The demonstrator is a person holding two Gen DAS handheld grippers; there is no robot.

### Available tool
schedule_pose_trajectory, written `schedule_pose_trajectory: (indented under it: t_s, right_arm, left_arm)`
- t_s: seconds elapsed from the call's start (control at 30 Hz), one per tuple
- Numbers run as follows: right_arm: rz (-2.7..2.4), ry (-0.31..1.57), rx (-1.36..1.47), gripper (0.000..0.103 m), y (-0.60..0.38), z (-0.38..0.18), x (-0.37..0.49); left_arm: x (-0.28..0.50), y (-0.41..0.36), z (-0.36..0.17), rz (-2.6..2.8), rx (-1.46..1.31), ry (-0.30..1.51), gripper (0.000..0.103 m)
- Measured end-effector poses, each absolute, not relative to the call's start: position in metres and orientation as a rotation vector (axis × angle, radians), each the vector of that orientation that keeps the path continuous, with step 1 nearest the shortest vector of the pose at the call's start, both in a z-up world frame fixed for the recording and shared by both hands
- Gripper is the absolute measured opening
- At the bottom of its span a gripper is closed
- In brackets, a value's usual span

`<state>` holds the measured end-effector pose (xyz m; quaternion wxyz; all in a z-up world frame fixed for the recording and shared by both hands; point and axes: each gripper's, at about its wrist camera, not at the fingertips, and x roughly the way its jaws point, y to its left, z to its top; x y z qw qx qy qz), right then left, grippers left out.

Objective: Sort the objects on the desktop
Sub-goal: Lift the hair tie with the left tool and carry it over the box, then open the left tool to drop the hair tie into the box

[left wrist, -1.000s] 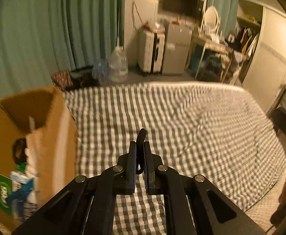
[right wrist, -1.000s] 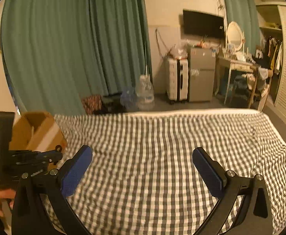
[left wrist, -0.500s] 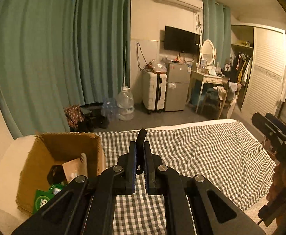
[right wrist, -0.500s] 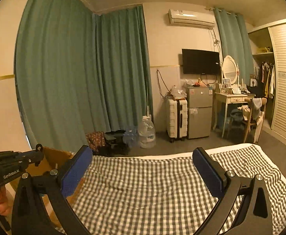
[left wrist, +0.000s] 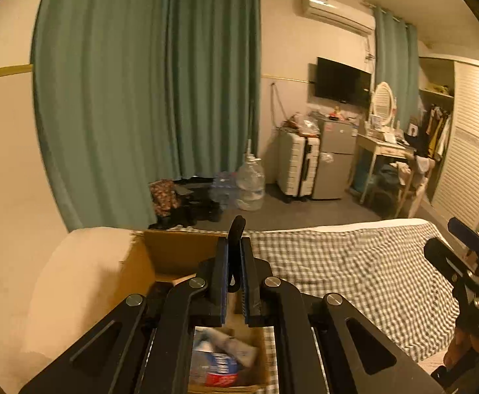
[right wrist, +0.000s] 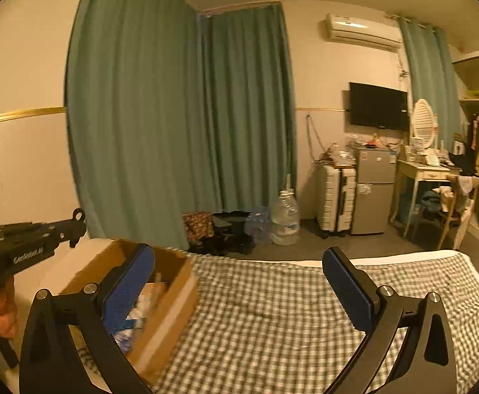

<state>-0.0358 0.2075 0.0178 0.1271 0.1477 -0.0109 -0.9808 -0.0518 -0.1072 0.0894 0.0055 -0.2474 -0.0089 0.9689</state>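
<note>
Checked bedding [right wrist: 288, 312] carries a cardboard box [left wrist: 177, 256]; above it a black clip [left wrist: 236, 229] is pinched by the left gripper [left wrist: 234, 282], release judged next, while the right gripper [right wrist: 239, 282] is held wide.

The left gripper [right wrist: 26, 246] body, seen from the right wrist view, carries pale lettering that looks like "GenRobot.AI". Packaging in the box [left wrist: 174, 256] shows print too blurred to read.

Right tongs [right wrist: 238, 290] gape wide above the checked cloth [right wrist: 288, 312], beside a cardboard box [right wrist: 170, 298].
</note>
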Motion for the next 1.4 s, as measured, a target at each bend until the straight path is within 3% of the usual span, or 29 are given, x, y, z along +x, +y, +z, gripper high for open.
schedule_pose_trajectory:
  t_s: [0.3, 0.97, 1.07, 1.1, 1.13, 1.27, 1.33, 1.4]
  right_arm:
    - [-2.77, 0.044, 0.493, 0.102, 0.136, -0.004, -0.046]
    - [-2.623, 0.115, 0.787, 0.102, 0.067, -0.099, -0.112]
    - [-2.614, 0.12, 0.808, 0.102, 0.066, -0.107, -0.114]
    - [-2.614, 0.121, 0.81, 0.102, 0.066, -0.109, -0.114]
    - [-2.615, 0.118, 0.81, 0.102, 0.068, -0.11, -0.114]
    - [-2.62, 0.095, 0.789, 0.102, 0.076, -0.104, -0.111]
    - [-2.629, 0.081, 0.76, 0.102, 0.081, -0.097, -0.107]
    - [-2.636, 0.066, 0.727, 0.102, 0.085, -0.088, -0.103]
  left_arm:
    - [-0.068, -0.151, 0.063, 3.05, -0.893, -0.007, 0.006]
    - [-0.144, -0.194, -0.049, 2.814, -1.456, -0.216, 0.009]
    - [-0.145, -0.192, -0.047, 2.818, -1.454, -0.232, 0.037]
    - [-0.144, -0.192, -0.044, 2.822, -1.439, -0.246, 0.052]
    - [-0.143, -0.193, -0.04, 2.827, -1.418, -0.263, 0.058]
    - [-0.136, -0.193, -0.025, 2.855, -1.343, -0.288, 0.07]
    - [-0.131, -0.192, -0.016, 2.88, -1.312, -0.293, 0.082]
    - [-0.125, -0.19, -0.006, 2.904, -1.268, -0.296, 0.085]
